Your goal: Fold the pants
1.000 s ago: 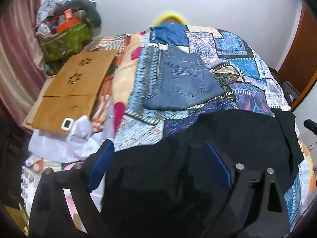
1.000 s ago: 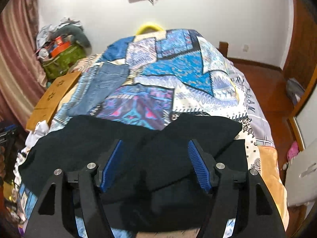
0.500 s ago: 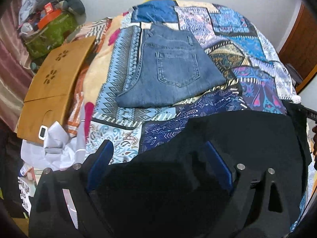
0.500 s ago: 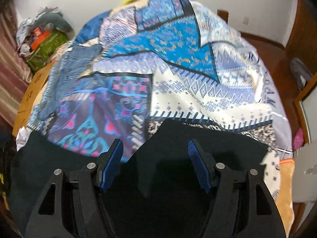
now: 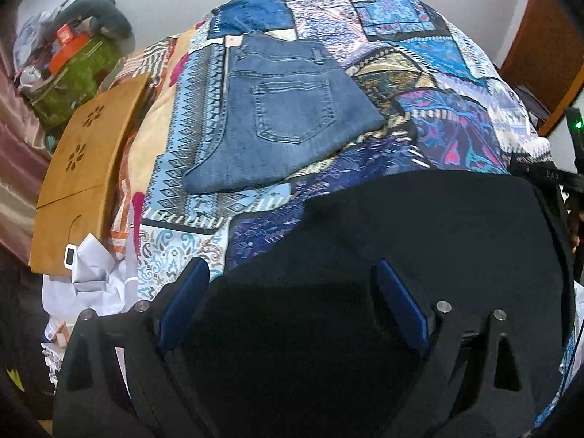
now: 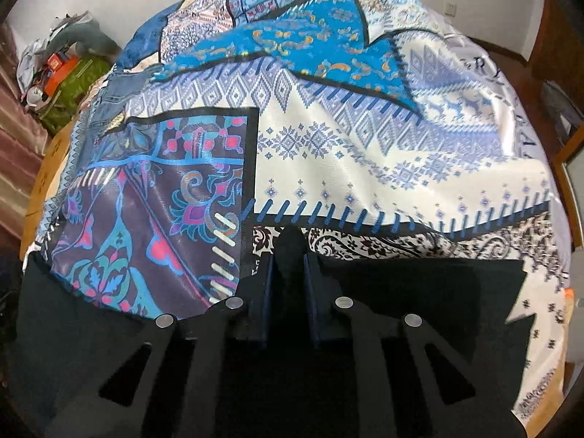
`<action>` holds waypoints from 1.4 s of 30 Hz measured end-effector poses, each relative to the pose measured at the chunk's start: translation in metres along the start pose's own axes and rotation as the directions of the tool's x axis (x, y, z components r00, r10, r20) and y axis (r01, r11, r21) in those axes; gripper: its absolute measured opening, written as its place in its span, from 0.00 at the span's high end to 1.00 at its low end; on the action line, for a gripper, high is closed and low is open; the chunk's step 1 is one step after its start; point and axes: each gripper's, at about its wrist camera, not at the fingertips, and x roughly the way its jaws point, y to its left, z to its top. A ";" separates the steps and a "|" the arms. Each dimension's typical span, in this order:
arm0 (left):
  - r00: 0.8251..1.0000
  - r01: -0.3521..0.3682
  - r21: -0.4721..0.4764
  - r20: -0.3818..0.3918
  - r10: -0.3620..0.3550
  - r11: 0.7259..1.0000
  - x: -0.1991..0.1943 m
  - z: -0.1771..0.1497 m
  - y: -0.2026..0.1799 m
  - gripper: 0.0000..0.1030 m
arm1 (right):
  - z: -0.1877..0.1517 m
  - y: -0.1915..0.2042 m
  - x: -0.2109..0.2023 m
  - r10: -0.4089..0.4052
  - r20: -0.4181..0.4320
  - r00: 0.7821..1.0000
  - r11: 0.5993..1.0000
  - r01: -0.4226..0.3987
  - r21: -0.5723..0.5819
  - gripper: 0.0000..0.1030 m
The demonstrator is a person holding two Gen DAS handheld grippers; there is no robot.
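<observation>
Black pants (image 5: pixel 419 226) lie spread across the near end of the patchwork quilt (image 5: pixel 456 135). My left gripper (image 5: pixel 292 292) hovers low over their left part, its blue pads (image 5: pixel 186 292) wide apart with the dark cloth flat beneath them. In the right wrist view the same pants (image 6: pixel 419 292) stretch along the quilt's (image 6: pixel 346 153) near edge. My right gripper (image 6: pixel 288 262) is closing, and a raised ridge of black fabric is pinched between its pads. A folded pair of blue jeans (image 5: pixel 284 116) rests farther back on the bed, also glimpsed at the left as jeans (image 6: pixel 109 98).
A wooden board (image 5: pixel 84 168) lies along the bed's left side, with crumpled white cloth (image 5: pixel 91 284) below it. A green bag (image 5: pixel 76 73) piled with clutter stands in the back left corner. A wooden door (image 5: pixel 540 36) is at the right, the white wall behind.
Both grippers have come down closer to the black pants. The right jaws have gone from wide apart to nearly together, gathering a ridge of black fabric. The left jaws stay wide.
</observation>
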 end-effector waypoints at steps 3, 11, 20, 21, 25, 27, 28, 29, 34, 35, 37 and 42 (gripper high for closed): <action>1.000 0.005 0.024 -0.003 -0.005 1.000 -0.007 -0.002 -0.012 0.09 | 0.001 -0.009 -0.041 0.028 0.088 0.996 0.999 -0.031 0.025 0.87; 0.995 0.091 0.102 -0.041 -0.088 0.991 -0.026 -0.017 -0.064 0.09 | 0.015 -0.027 -0.185 0.077 0.347 0.935 0.995 -0.092 0.029 0.87; 0.999 0.045 0.212 -0.034 -0.038 0.976 -0.035 -0.043 -0.124 0.08 | -0.013 -0.027 -0.264 0.058 0.464 0.884 0.998 -0.034 -0.060 0.87; 0.998 0.057 0.211 -0.043 -0.049 0.976 -0.036 -0.045 -0.127 0.08 | -0.022 -0.029 -0.257 0.021 0.446 0.895 0.998 0.008 -0.064 0.87; 0.999 0.039 0.238 -0.022 -0.035 0.970 -0.040 -0.054 -0.144 0.07 | -0.050 -0.061 -0.220 -0.056 0.368 0.928 0.998 0.063 -0.008 0.87; 0.999 0.037 0.244 -0.017 -0.034 0.969 -0.042 -0.056 -0.149 0.07 | -0.069 -0.085 -0.200 -0.067 0.310 0.948 0.997 0.056 0.045 0.87; 0.999 0.042 0.241 -0.020 -0.038 0.970 -0.042 -0.057 -0.151 0.07 | -0.077 -0.095 -0.194 -0.065 0.285 0.956 0.997 0.047 0.068 0.87; 0.999 0.048 0.235 -0.024 -0.043 0.971 -0.041 -0.057 -0.150 0.06 | -0.087 -0.104 -0.186 -0.061 0.261 0.963 0.995 0.039 0.091 0.87; 0.998 0.064 0.187 -0.027 -0.060 0.980 -0.037 -0.058 -0.147 0.02 | -0.133 -0.121 -0.155 -0.059 0.166 0.984 0.987 0.033 0.157 0.88; 0.998 0.067 0.180 -0.025 -0.063 0.981 -0.038 -0.059 -0.146 0.02 | -0.140 -0.121 -0.150 -0.067 0.152 0.986 0.985 0.041 0.165 0.90; 0.997 0.071 0.171 -0.017 -0.069 0.983 -0.038 -0.060 -0.145 0.01 | -0.152 -0.123 -0.138 -0.090 0.120 0.989 0.981 0.067 0.180 0.90; 0.998 0.068 0.174 0.002 -0.069 0.982 -0.040 -0.062 -0.145 0.01 | -0.169 -0.127 -0.141 -0.138 0.095 0.986 0.975 0.119 0.186 0.90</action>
